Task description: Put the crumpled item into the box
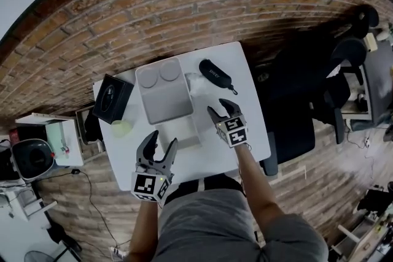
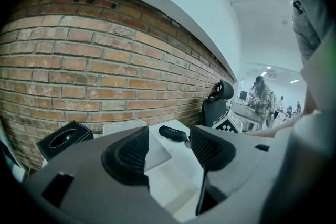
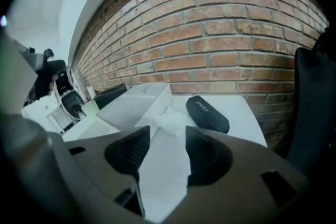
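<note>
Down at the near edge of the white table (image 1: 256, 112) we hold both tools above the top, clear of everything. The left gripper (image 1: 163, 140) has its jaws set wide, and its own view shows only bare table and the boxes through the gap. The right gripper (image 1: 220, 107) has its jaws narrower but still apart, with nothing between the pads.

Just past the left tips lies a small white rectangular tray or lid (image 1: 184, 132); we cannot tell which. To its left sits a small yellow-green round object (image 1: 121, 127), near the table's left edge. Beyond them lies the pale grey shallow box (image 1: 163, 101) with two round recesses at its far end, and beside it, at the left corner, a black square box (image 1: 112, 98) with an oval shape on top.

The crumpled white item (image 3: 170, 119) lies on the table ahead of the right gripper, against the grey box's right side and just left of the black oblong case (image 1: 218, 75). Nothing lies between the right tips and the item.

A black office chair (image 1: 295, 107) stands to the right of the table, and a low white side unit (image 1: 61, 138) to the left. Under them runs a wood plank floor (image 1: 331, 162), and a red brick wall (image 1: 184, 3) closes the far side.

From above, the crumpled item is white on white and hard to make out. The things on the side unit are too small to name.
</note>
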Demonstrator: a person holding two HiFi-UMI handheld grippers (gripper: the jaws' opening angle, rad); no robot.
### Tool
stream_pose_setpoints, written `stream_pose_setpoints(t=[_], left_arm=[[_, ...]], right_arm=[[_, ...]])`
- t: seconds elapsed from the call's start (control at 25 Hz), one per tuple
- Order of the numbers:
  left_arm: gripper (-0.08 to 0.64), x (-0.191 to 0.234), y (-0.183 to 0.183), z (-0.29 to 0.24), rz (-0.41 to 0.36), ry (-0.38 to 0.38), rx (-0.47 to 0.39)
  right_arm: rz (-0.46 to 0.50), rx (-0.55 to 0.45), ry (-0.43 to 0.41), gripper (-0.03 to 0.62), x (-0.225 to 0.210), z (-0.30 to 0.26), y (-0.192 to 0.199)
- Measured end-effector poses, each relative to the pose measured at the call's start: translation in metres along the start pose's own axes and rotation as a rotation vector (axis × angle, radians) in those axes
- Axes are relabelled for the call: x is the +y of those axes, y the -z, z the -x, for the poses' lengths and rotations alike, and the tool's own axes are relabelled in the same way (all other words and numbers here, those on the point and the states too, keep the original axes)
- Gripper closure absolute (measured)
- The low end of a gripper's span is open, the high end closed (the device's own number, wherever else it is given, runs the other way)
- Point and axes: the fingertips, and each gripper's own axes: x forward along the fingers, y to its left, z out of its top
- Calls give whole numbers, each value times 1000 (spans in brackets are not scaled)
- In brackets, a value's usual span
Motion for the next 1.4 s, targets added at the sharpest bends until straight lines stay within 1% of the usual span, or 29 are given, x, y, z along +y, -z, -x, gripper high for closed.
stream_pose_setpoints(t=[0.08,0.2,0.36,0.52,0.6,0.84,1.04,1.16,1.2,1.28,1.36,1.4], left_arm=[[325,5,1,0,-1,-16,-4],[325,11,4,2,7,-34,-3],[325,16,10,4,25,-42,9],[325,18,16,6,37,-46,22],[325,18,18,7,44,-54,26],[325,21,24,10,61,-74,39],[325,24,28,13,76,-81,53],[325,26,31,15,85,-90,61],[325,26,31,15,87,-91,63],[325,26,31,15,89,-90,65],[325,26,30,15,91,-89,62],[325,26,30,15,91,-89,60]], right_arm=[[41,25,-1,373,0,-11,5],[44,55,-3,376,-3,-24,12],[1,68,-16,377,-8,-42,16],[-89,83,-30,379,-18,-61,28],[-116,96,-34,381,-23,-67,34],[-138,129,-53,394,-26,-86,45],[-148,115,-65,416,-27,-92,41],[-128,141,-75,437,-25,-95,42],[-115,158,-70,452,-25,-95,44],[-83,186,-57,509,-26,-96,48],[-68,192,-46,521,-27,-96,48],[-69,188,-43,545,-28,-96,47]])
